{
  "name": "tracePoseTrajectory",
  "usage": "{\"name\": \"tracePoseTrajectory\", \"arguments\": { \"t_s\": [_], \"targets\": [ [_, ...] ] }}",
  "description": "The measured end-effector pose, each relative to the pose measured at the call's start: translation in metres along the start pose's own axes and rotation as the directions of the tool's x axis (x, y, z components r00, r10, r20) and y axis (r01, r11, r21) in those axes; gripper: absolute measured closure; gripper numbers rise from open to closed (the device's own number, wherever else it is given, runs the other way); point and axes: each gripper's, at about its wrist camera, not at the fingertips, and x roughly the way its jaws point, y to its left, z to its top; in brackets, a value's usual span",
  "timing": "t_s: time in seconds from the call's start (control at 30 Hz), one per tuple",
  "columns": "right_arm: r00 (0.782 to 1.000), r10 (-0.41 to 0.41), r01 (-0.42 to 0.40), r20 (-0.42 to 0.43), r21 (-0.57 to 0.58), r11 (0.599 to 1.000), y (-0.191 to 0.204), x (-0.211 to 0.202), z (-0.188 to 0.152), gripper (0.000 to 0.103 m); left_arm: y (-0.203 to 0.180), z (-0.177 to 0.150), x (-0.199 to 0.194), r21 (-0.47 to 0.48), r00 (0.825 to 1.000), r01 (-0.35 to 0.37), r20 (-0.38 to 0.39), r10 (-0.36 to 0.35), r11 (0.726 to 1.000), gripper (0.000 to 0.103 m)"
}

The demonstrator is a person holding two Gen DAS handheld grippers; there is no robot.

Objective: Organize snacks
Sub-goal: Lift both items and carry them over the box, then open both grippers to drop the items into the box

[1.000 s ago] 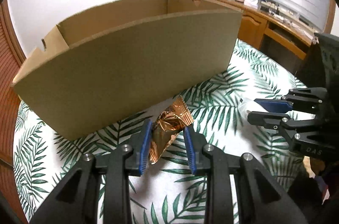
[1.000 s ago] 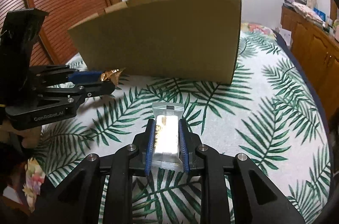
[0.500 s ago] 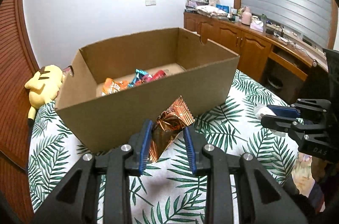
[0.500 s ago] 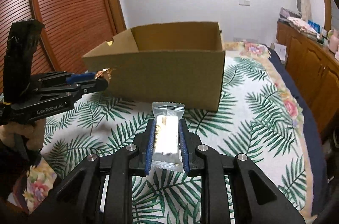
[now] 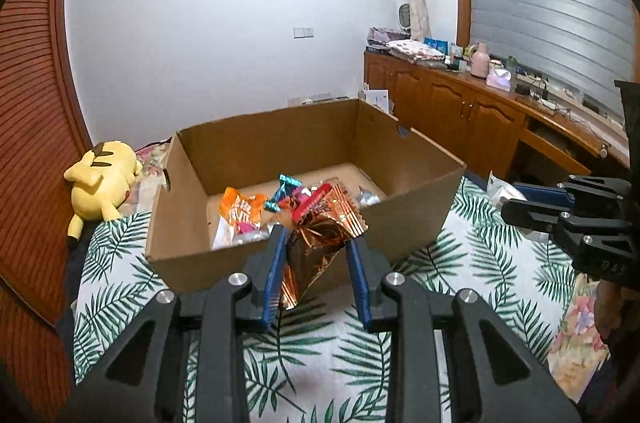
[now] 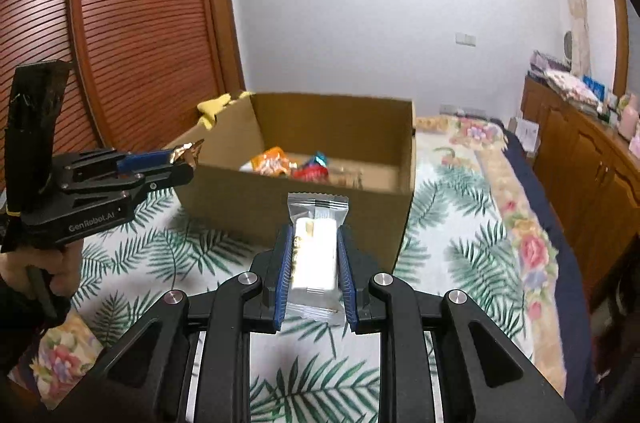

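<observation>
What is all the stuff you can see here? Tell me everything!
box: 1, brown cardboard, open, on the bedspread
snacks in box: several, orange, blue, red, silver; exact count unclear
copper snack: 1, shiny copper foil, in left gripper
white snack: 1, white bar in clear wrapper, in right gripper
plush toy: 1, yellow, lying left of the box
bedspread: 1, white with green palm leaves, under the box
cabinets: wooden, brown, along the right wall, cluttered on top
sliding door: reddish-brown, slatted, far left
left gripper: black with blue pads, shut on copper snack
right gripper: black with blue pads, shut on white snack
hand: 1, holding the left gripper's handle
</observation>
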Motion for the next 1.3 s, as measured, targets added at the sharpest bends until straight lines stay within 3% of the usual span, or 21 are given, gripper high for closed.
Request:
{"name": "tracePoseTrajectory", "arguments": {
  "t_s": [0.53,0.93,1.3],
  "targets": [
    [0.998,0.004,0.001,0.055,-0.101,0.995,0.019,0.027,0.067,0.083,0.035,0.059,0.023,-0.033,0.998,-0.002,0.057,0.004,0.999,0.074],
    [1.0,0.012,-0.013,-0.015,-0.1,0.995,0.015,0.089,0.068,0.083,0.066,0.043,0.087,-0.071,0.999,-0.029,-0.043,0.026,0.997,0.074],
    [0.996,0.04,-0.044,-0.075,-0.051,0.998,0.0,0.138,0.069,0.083,0.069,0.037,0.114,-0.072,0.996,-0.03,-0.089,0.023,0.997,0.073]
  ]
}}
